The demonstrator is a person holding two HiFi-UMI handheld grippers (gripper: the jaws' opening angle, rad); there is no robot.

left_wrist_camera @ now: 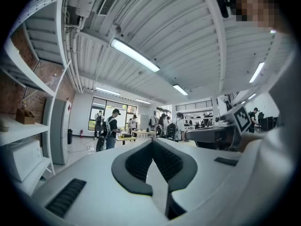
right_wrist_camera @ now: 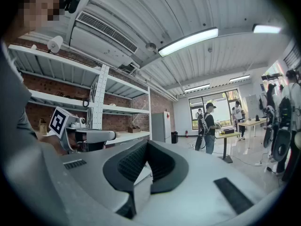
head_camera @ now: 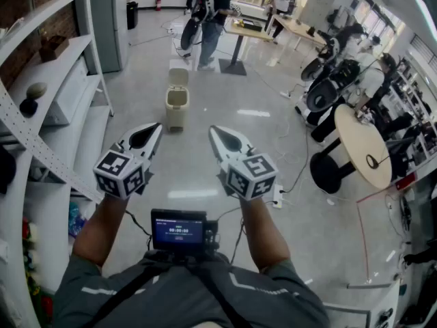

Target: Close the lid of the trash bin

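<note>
Well beyond left tongs (head_camera: 158, 126), right tongs (head_camera: 213, 129): bin (head_camera: 177, 105).

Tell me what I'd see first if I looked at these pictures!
Two white grippers stick out right in the middle, the left gripper and the right gripper, both shut and empty, with black-and-white squares on them. Just beyond them on the shiny floor stands a small beige trash bin with its lid flipped up.

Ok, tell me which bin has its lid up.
The beige bin in the middle of the floor: its lid stands upright. The black bin by the far wall shows no raised lid.
</note>
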